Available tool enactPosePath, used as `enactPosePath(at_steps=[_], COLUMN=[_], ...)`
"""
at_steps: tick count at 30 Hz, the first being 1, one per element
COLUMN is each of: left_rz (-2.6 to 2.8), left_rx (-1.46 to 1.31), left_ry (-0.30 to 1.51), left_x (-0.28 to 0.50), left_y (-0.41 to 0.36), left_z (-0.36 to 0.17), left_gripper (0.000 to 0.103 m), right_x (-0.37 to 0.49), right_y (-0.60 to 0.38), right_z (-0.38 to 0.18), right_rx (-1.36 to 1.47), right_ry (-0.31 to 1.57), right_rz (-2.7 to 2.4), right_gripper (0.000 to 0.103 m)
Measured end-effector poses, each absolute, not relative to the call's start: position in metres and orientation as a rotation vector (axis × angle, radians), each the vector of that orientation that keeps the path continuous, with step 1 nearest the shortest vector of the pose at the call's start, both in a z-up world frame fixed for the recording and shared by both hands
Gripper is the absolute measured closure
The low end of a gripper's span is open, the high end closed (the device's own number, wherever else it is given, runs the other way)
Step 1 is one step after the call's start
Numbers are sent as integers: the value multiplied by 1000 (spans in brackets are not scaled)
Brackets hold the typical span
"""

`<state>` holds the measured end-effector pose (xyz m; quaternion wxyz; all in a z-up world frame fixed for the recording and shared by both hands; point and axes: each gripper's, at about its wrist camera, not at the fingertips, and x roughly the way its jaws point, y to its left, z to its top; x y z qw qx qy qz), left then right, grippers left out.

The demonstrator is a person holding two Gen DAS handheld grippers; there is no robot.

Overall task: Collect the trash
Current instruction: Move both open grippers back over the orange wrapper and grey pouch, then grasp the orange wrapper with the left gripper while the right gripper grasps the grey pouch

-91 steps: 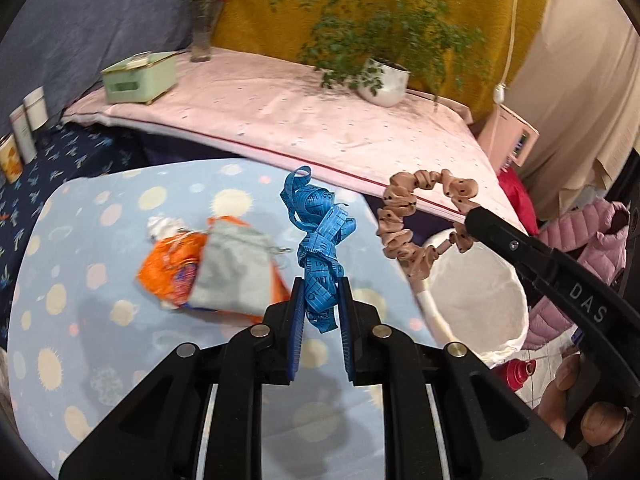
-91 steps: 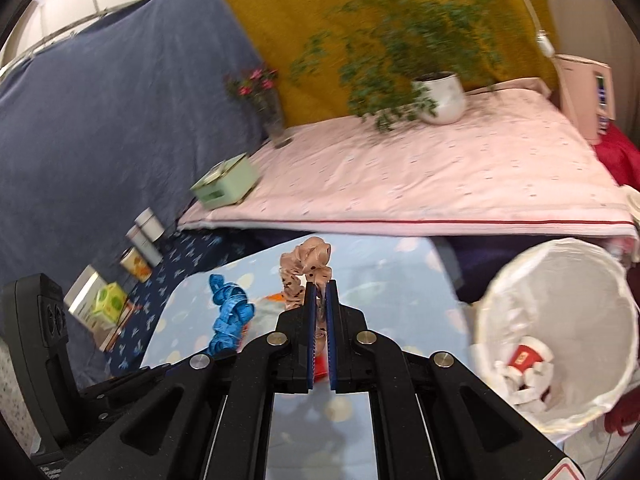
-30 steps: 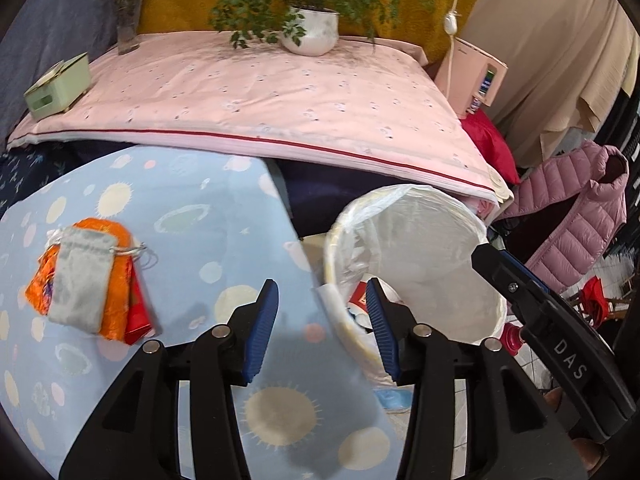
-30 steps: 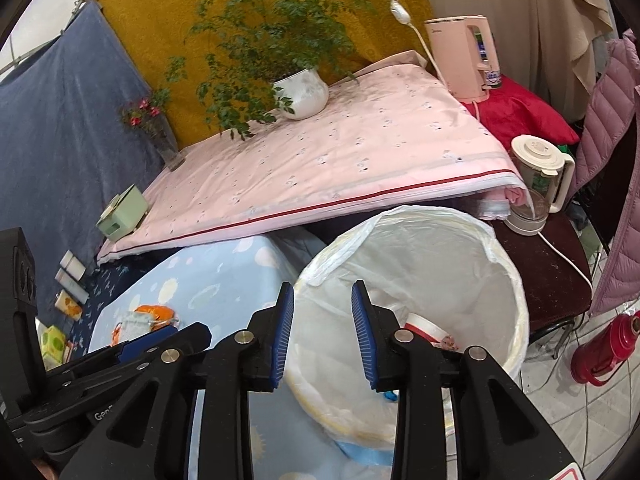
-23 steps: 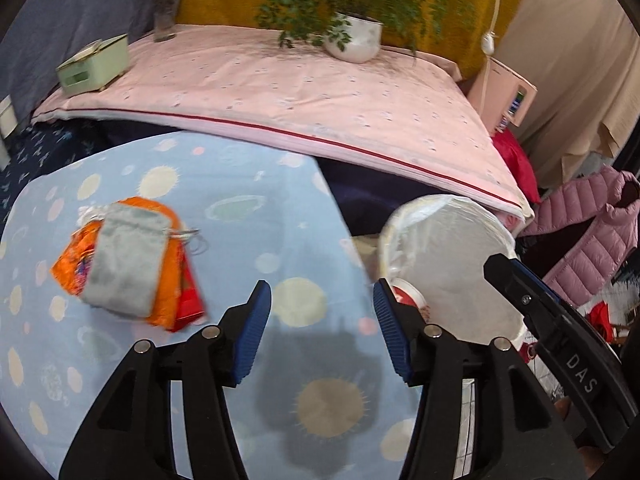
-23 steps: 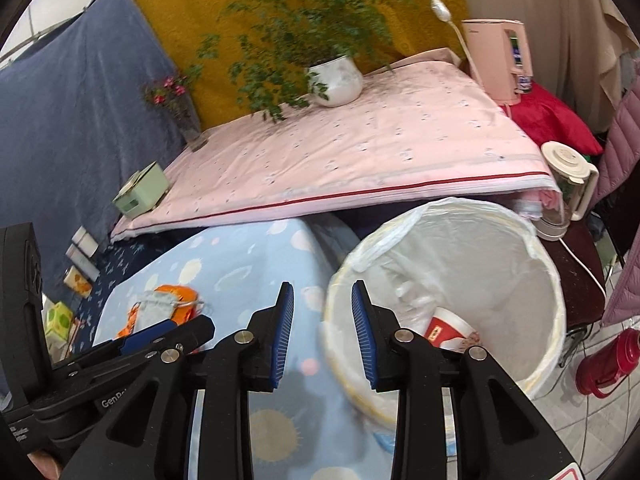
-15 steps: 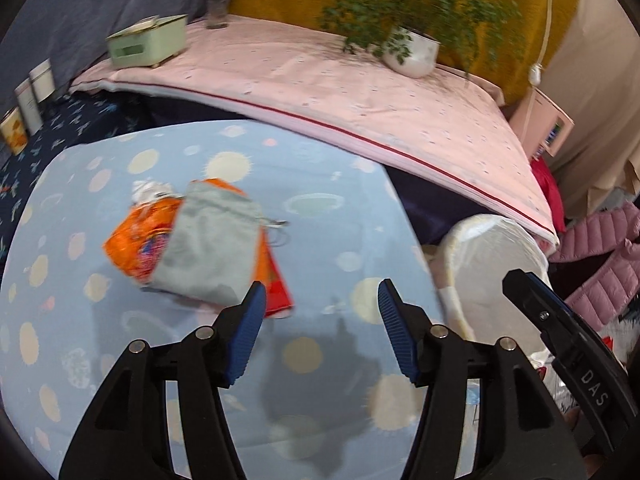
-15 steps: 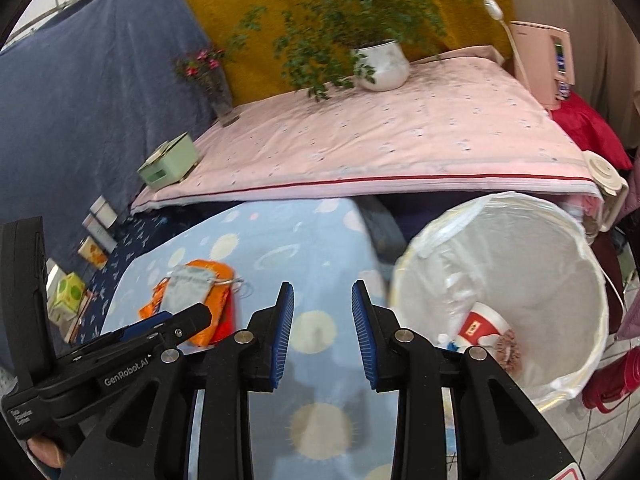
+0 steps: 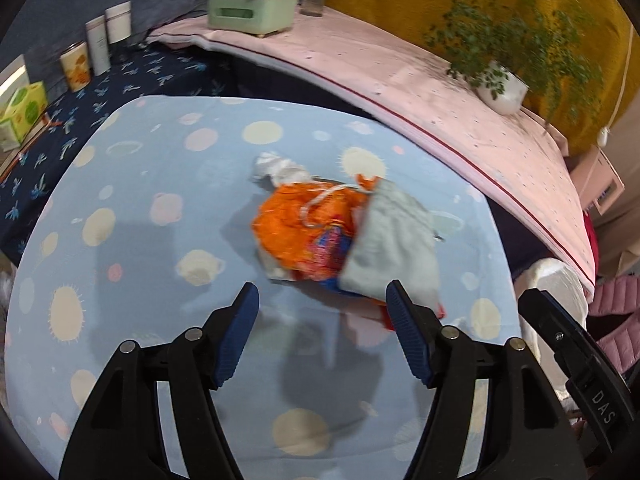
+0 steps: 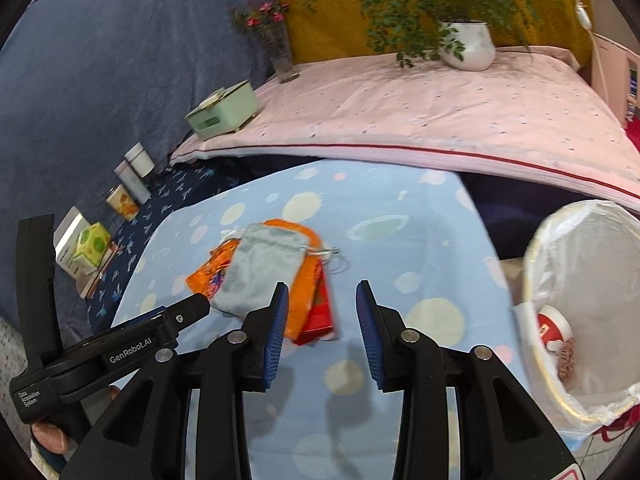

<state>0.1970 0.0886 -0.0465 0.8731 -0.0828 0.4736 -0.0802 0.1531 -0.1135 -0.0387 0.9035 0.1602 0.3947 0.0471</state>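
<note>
A pile of small bags lies on the light blue spotted tablecloth [image 9: 160, 208]: a grey drawstring pouch [image 9: 390, 252] on top of an orange bag [image 9: 308, 228], a red packet [image 10: 320, 312] and a white crumpled piece [image 9: 280, 168]. The pouch [image 10: 264, 268] also shows in the right wrist view. My left gripper [image 9: 322, 320] is open and empty, just short of the pile. My right gripper [image 10: 322, 308] is open and empty, near the red packet. The white-lined trash bin [image 10: 584, 280] stands right of the table and holds a red-and-white cup [image 10: 554, 326] and a brown scrunchie [image 10: 566, 364].
A pink-covered bed [image 10: 440, 108] lies behind the table with a green box [image 10: 222, 110], a flower vase [image 10: 280, 52] and a potted plant [image 10: 466, 44]. Tins and boxes [image 9: 86, 56] stand on the dark blue cloth at the left.
Both grippers let the blue tape and the brown scrunchie go over the bin and opened. They have swung back left from the bin to the bag pile on the table.
</note>
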Motion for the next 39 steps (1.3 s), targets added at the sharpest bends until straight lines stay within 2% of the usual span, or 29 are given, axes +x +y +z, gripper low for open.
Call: enactPosePath(at_steps=[6, 14, 16, 17, 18, 32, 39], left_rz=[-112, -95, -96, -98, -101, -215, -299], left_rx=[-211, -230, -231, -232, -234, -214, -223], left_ry=[999, 1019, 1022, 1022, 1023, 1045, 1052], left_x=[205, 213, 214, 215, 215, 213, 218], left_y=[121, 140, 141, 141, 141, 97, 61], left_z=[-56, -69, -70, -71, -71, -71, -66], left_gripper=[35, 35, 35, 35, 35, 35, 35], right_x=[174, 198, 202, 203, 203, 184, 175], right_y=[-89, -67, -65, -63, -62, -109, -140], right_z=[-54, -80, -83, -83, -83, -24, -16], right_rx=[337, 347, 342, 337, 331, 385, 379], right_ry=[858, 921, 928, 932, 935, 742, 712], right_rz=[141, 172, 178, 184, 192, 129, 48], right_gripper=[59, 61, 75, 90, 100, 100, 100])
